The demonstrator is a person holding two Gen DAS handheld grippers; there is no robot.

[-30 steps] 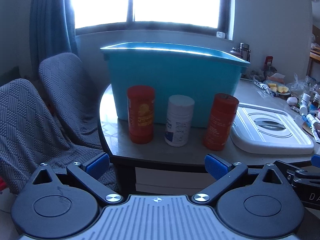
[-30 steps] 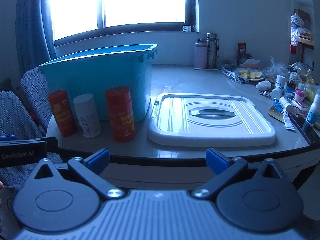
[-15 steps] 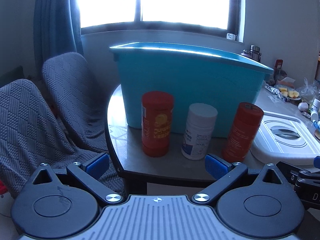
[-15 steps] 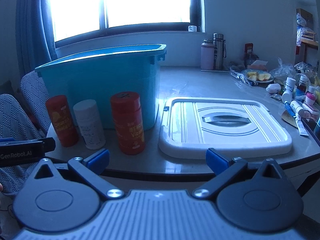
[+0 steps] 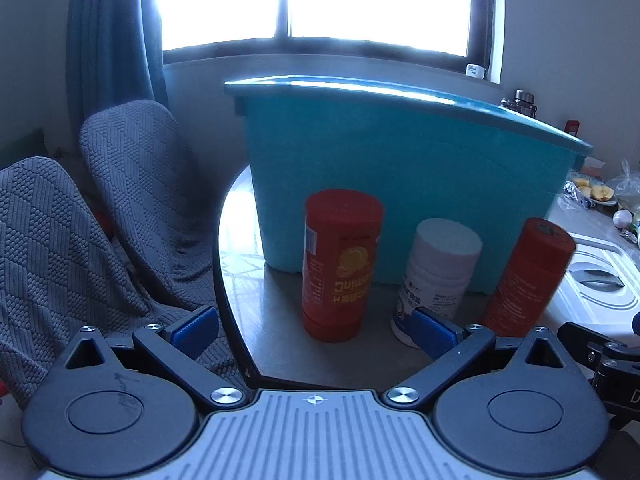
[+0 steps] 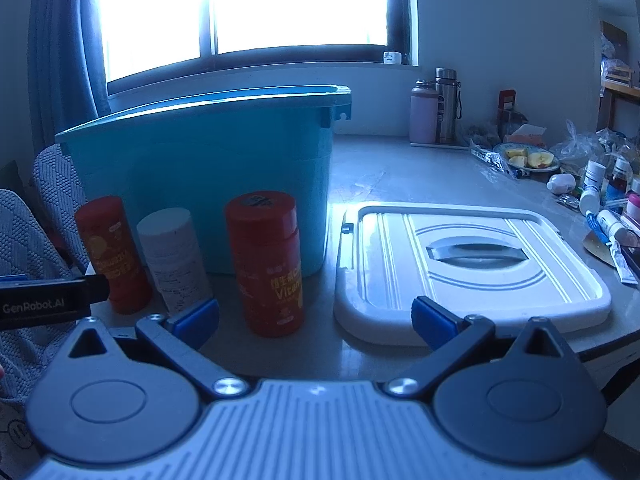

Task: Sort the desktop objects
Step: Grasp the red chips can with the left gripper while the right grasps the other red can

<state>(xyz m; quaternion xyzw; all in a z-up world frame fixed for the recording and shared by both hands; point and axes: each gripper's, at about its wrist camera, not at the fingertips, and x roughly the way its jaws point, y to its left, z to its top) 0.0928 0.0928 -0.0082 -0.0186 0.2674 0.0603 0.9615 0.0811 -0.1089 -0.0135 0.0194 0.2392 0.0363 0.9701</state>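
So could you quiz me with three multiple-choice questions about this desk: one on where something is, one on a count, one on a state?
1. Where does the white lid lie?
A. on the bin
B. flat on the table, right of the bin
C. on a chair

2. How many bottles stand before the blue bin?
A. one
B. five
C. three

3. The left gripper is:
A. open, holding nothing
B. shut on a bottle
C. inside the bin

Answers:
B, it rests on the tabletop beside the bin.
C, two red bottles flank a white bottle.
A, its fingers are spread and bare.
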